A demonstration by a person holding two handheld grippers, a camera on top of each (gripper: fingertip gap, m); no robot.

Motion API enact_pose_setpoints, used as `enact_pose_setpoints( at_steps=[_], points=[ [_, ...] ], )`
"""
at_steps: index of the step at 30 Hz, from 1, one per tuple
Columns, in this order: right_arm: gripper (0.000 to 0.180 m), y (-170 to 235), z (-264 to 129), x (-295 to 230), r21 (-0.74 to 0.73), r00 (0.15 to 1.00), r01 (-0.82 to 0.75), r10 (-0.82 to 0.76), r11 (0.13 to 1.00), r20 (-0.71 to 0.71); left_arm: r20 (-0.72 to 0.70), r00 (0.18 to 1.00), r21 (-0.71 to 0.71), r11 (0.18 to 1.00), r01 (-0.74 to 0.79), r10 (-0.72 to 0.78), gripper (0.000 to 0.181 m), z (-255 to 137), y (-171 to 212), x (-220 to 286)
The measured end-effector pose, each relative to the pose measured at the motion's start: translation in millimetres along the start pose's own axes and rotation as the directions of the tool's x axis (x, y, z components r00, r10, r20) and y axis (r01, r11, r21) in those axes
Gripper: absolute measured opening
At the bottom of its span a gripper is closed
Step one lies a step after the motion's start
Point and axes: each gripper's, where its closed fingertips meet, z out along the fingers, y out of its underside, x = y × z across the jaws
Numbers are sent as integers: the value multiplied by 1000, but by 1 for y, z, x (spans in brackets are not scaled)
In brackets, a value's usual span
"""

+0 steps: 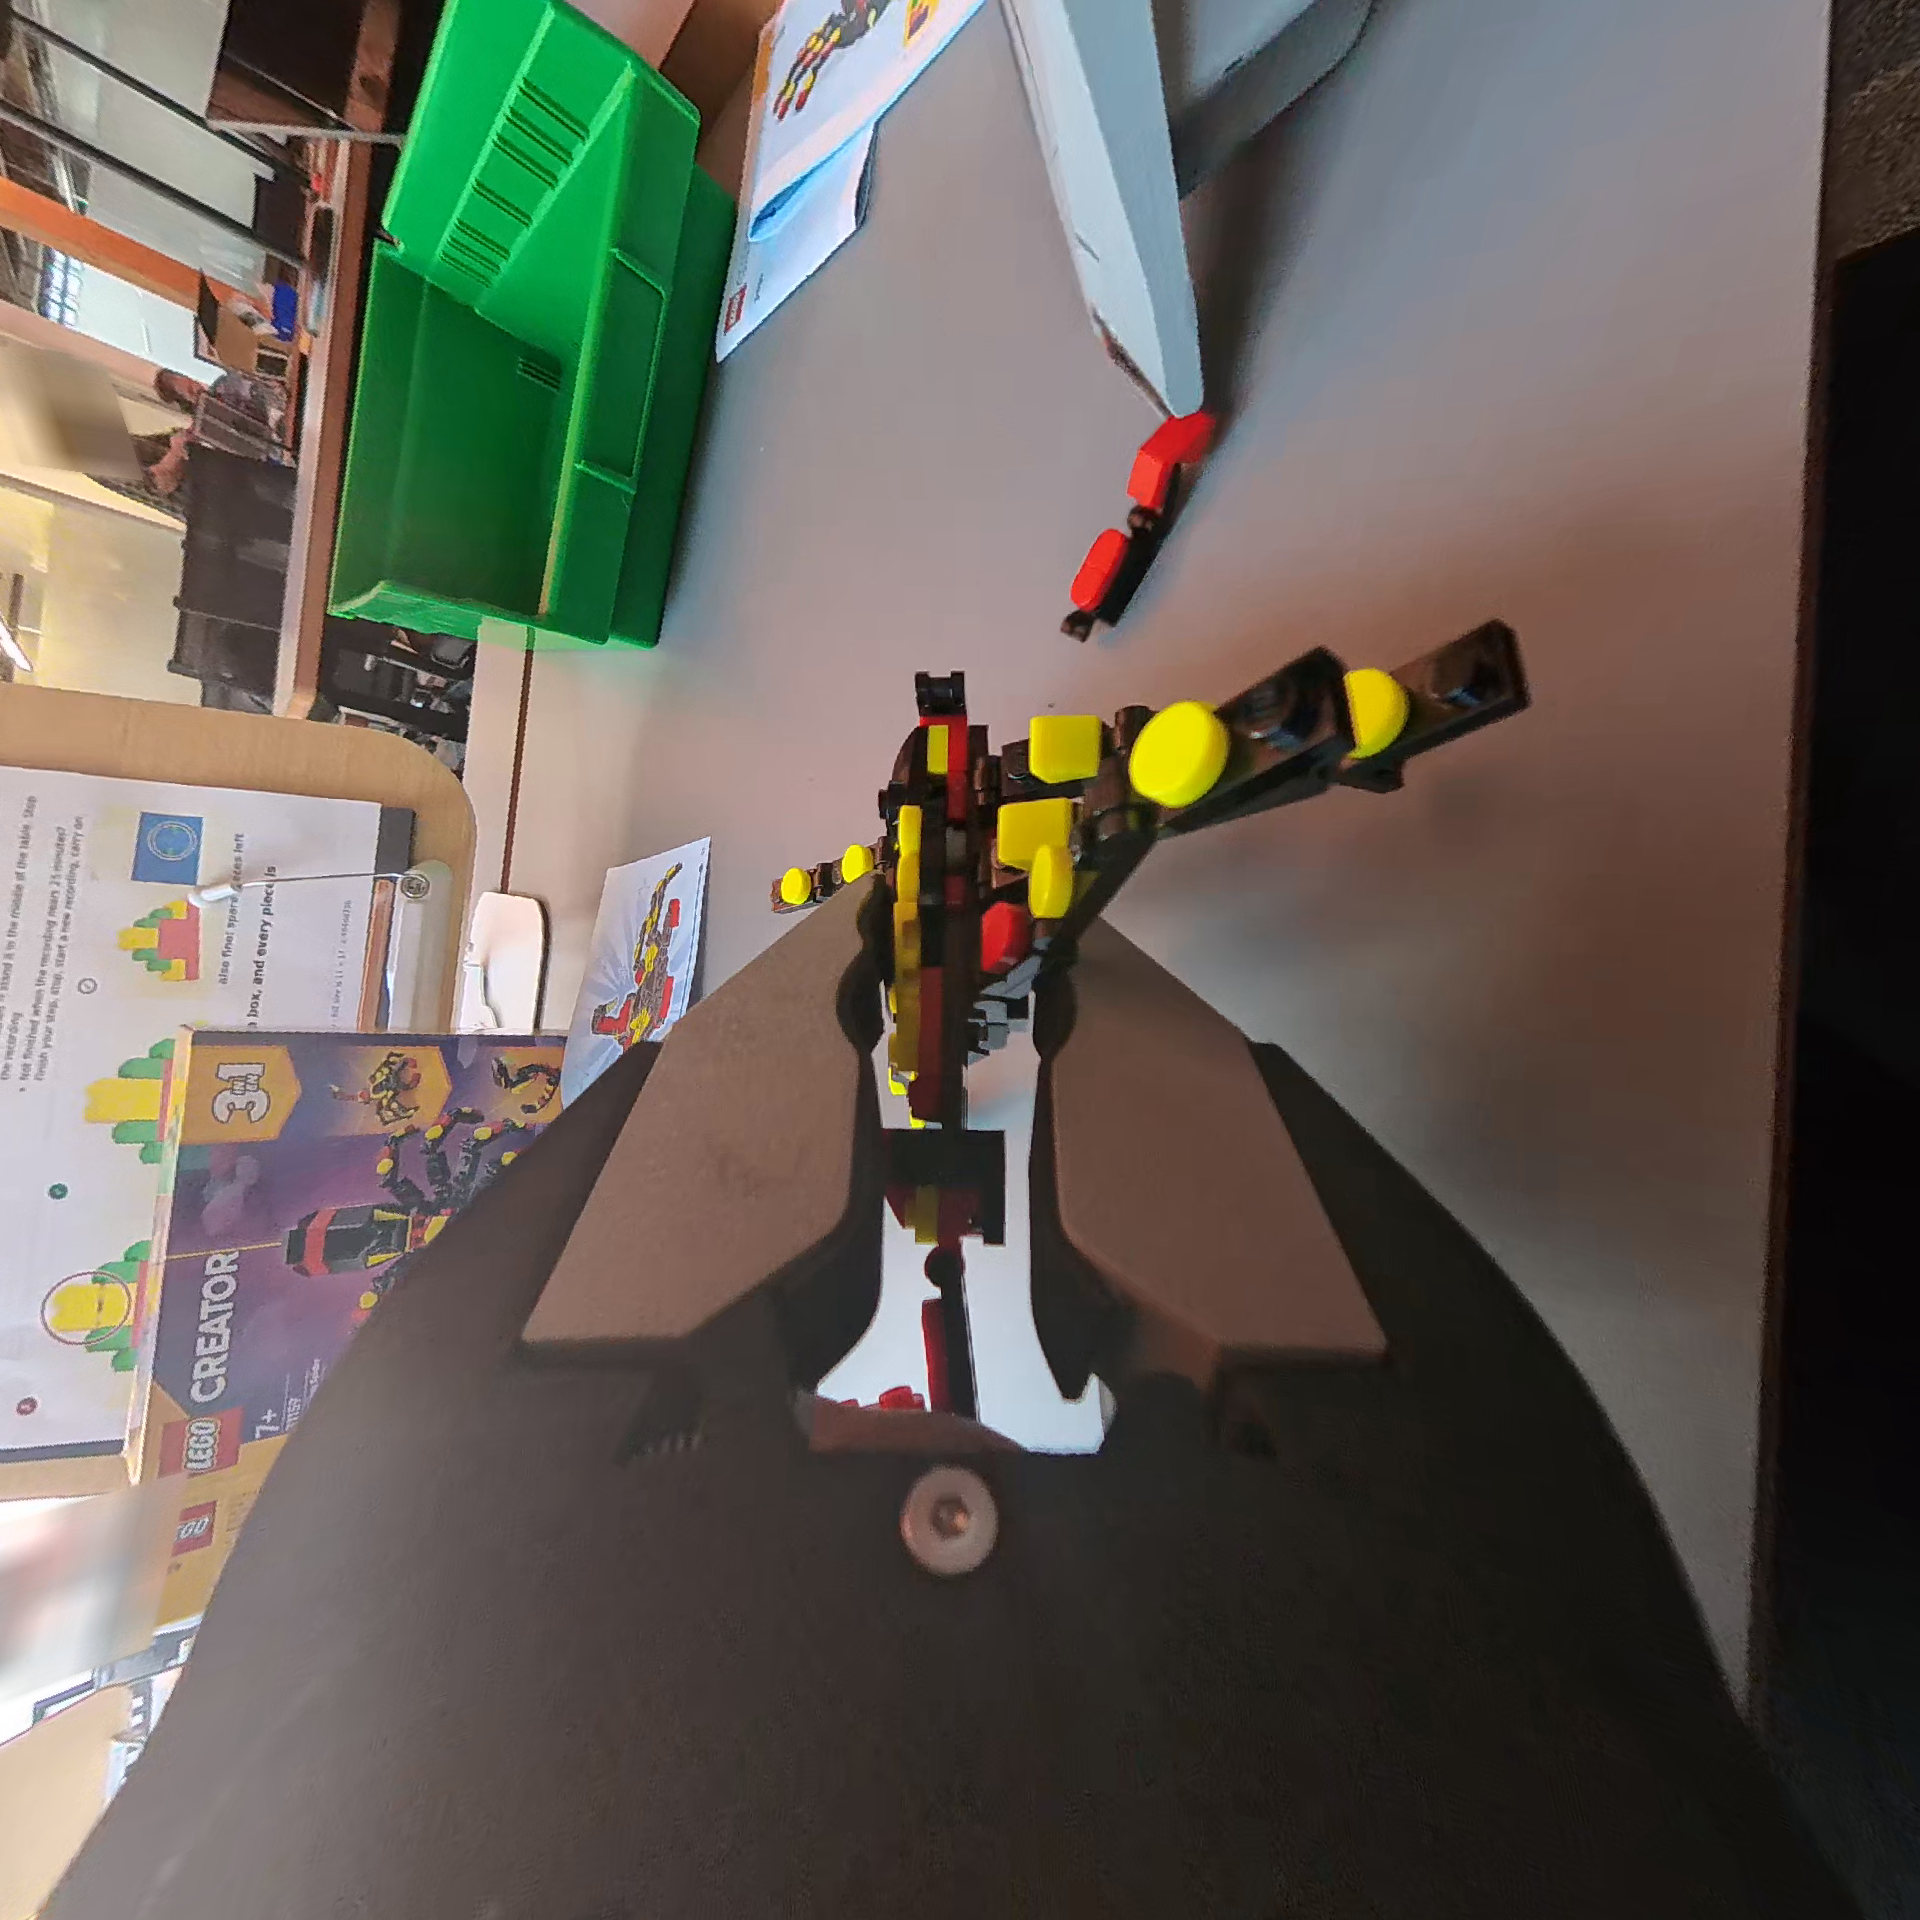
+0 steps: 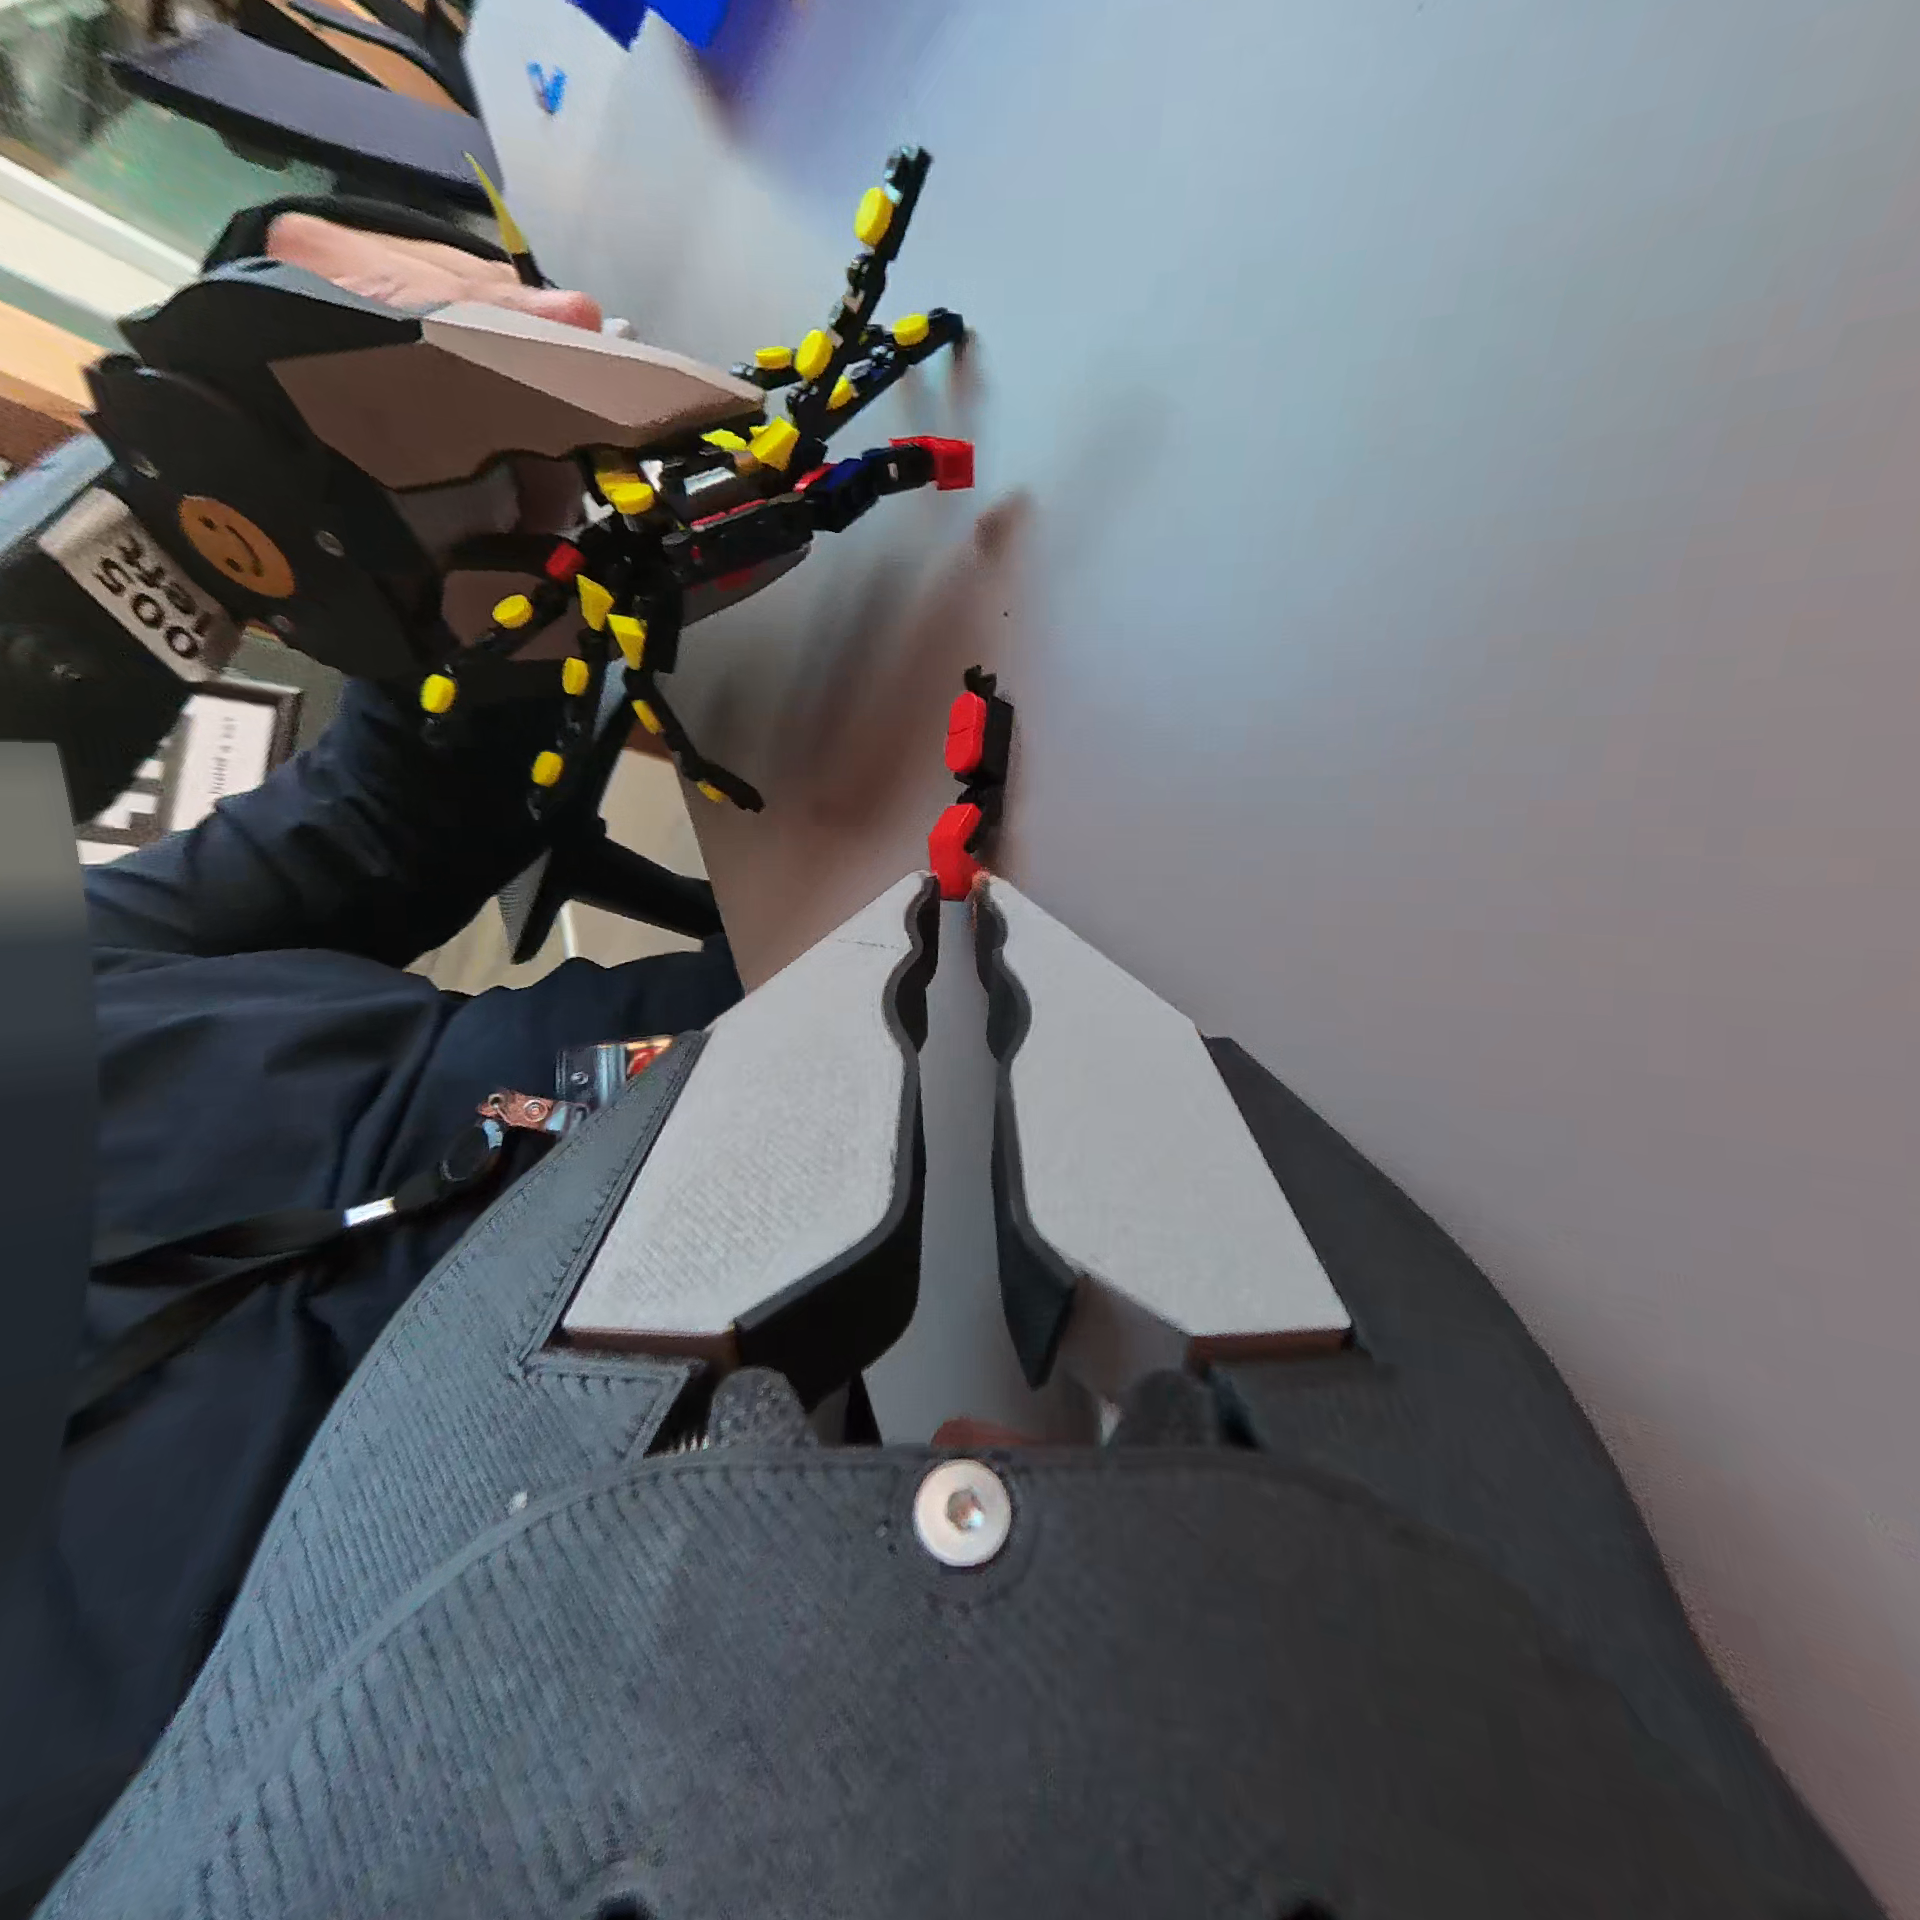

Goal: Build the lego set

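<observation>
Counting as we go: two grippers are showing, the left gripper (image 2: 727,488) and the right gripper (image 2: 956,894). One built lego model (image 1: 966,862) is sitting in black, red and yellow, and one small loose piece (image 1: 1138,525) is lying on the table (image 1: 1455,416), carrying two red tiles on a black strip. One green bin (image 1: 520,364) is standing at the table's edge. Two instruction booklets are lying out, one (image 1: 810,156) beside the bin and one (image 1: 649,945) farther along. One lego box (image 1: 343,1195) is standing, with one printed sheet (image 1: 156,987) just beside it.
</observation>
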Motion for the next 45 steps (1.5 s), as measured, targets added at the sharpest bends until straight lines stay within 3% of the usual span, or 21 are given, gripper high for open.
enact_pose_setpoints(
  at_steps=[2,10,12,14,19,20,22,25,27,30,32,36,41,44,45],
  points=[
    [0,-2,2,1,8,1000,8,-8,1000,-1,-2,1000,-2,1000,-4,4,23,0,1,1],
    [0,-14,-8,7,29,951,191,-177,981,-254,13,998,-29,998,-54,55,23,-3,10,-2],
    [24,-13,-9,-4,69,965,149,-130,986,-227,17,999,-33,998,-45,46,23,-5,12,-4],
    [22,-8,-6,-16,125,979,116,-92,985,-181,26,999,-37,999,-40,41,23,-8,14,-8],
    [44,-6,3,-10,210,958,118,-55,971,-282,35,998,-32,999,-44,45,23,-9,10,-10],
    [40,-8,6,-11,217,957,124,-59,968,-285,37,998,-31,999,-43,44,22,-9,10,-10],
    [2,-8,14,-6,171,934,178,-112,969,-339,43,998,-29,999,-45,46,22,-10,10,-10],
    [0,-8,20,-4,100,898,250,-192,963,-396,59,997,-41,998,-49,51,23,-10,15,-11],
    [0,-9,20,-1,16,840,336,-292,942,-458,67,996,-47,998,-51,54,23,-9,18,-11],
    [0,-22,-5,21,-201,597,470,-477,859,-645,79,995,-57,996,-63,68,23,-9,22,-13],
    [0,-35,-16,25,-259,518,488,-516,833,-682,77,994,-75,995,-73,79,23,-10,29,-17],
    [44,-67,-5,16,-180,594,474,-464,862,-657,59,996,-103,993,-56,63,23,-24,50,-33],
    [36,-85,21,34,-254,652,490,-544,834,-528,65,998,-68,997,22,-17,23,-39,58,-45],
    [35,-81,32,40,-251,739,451,-517,856,-432,64,998,-84,996,14,-8,23,-38,62,-43],
    [24,-83,34,40,-234,757,445,-502,865,-417,67,998,-83,996,13,-8,23,-37,62,-43]
  ],
)
